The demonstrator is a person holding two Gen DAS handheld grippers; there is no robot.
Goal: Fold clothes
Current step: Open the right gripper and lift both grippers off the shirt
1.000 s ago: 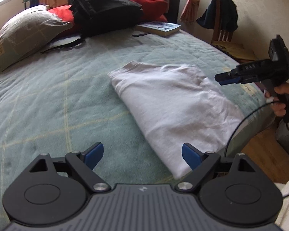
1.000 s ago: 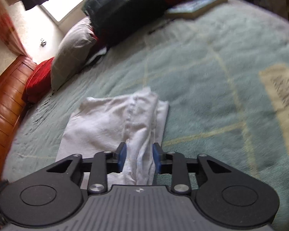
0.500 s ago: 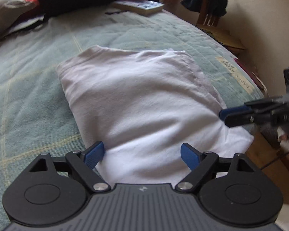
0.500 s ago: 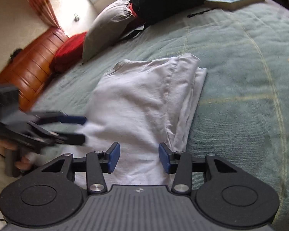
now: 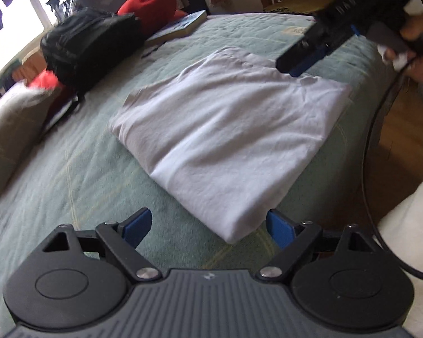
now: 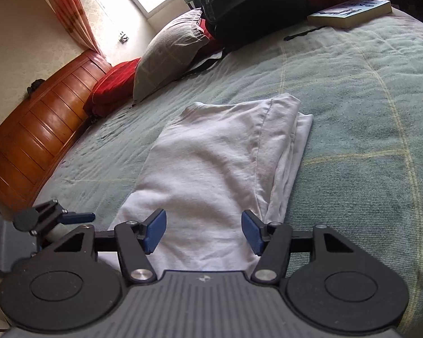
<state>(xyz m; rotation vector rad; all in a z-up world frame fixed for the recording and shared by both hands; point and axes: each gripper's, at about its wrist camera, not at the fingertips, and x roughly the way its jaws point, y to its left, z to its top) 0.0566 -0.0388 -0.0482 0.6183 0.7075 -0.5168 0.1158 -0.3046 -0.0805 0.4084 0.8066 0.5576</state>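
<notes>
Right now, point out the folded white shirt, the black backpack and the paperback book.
folded white shirt (image 5: 234,140), left wrist view, middle of top layer
black backpack (image 6: 251,2), right wrist view, front panel
paperback book (image 6: 352,11), right wrist view, cover

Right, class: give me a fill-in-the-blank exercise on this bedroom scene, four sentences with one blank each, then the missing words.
1. The folded white garment lies on a ____ bedspread.
2. Neither the left gripper nor the right gripper grips it; both stand ____.
3. The paperback book lies beside a ____ backpack.
4. The cushion against the wooden headboard is ____.

Missing words: green; open; black; red
</notes>
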